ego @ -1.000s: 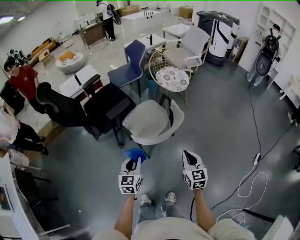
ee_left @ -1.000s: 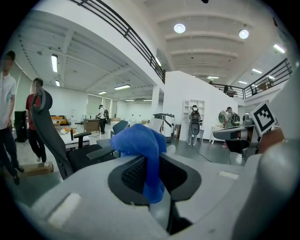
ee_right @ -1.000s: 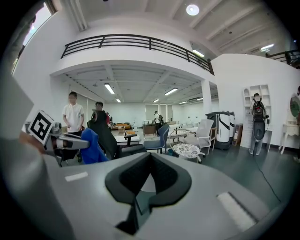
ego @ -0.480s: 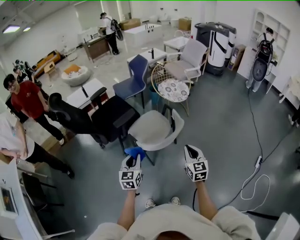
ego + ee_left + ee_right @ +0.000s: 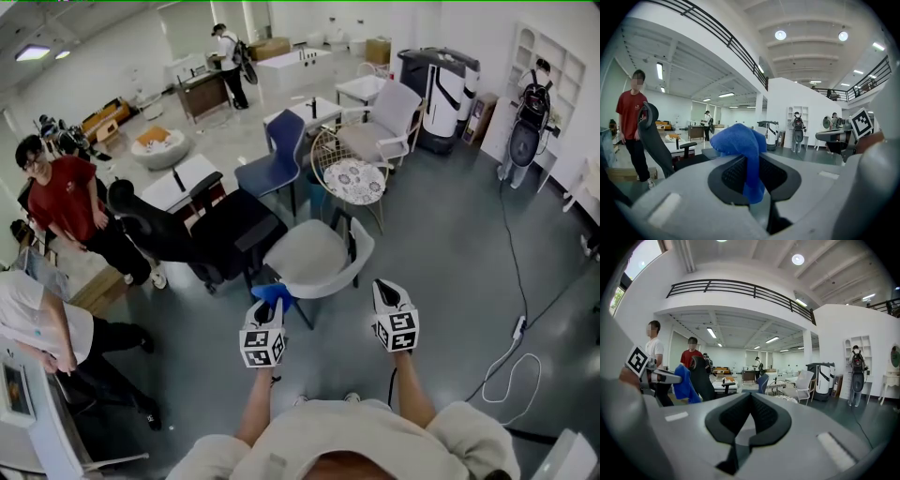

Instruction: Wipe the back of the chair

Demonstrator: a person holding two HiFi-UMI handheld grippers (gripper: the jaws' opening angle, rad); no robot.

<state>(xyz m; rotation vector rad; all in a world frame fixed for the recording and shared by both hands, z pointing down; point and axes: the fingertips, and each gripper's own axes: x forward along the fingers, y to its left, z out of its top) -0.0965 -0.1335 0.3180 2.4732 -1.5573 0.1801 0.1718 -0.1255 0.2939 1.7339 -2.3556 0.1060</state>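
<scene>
The black office chair (image 5: 220,234) stands just beside the pale grey chair with the curved back (image 5: 314,253), so that side is tight. The left tongs (image 5: 268,314) pinch a soft blue cloth (image 5: 272,298) near the pale chair but not touching it. A hard rub might pull the cloth out. The pale chair looks light, so a push might slide it into the black one. Its back curves round on the right. The right tongs (image 5: 384,292) are pressed together, holding nothing. Further right the grey floor (image 5: 441,253) is open, but feet could catch the white cable (image 5: 506,349).
</scene>
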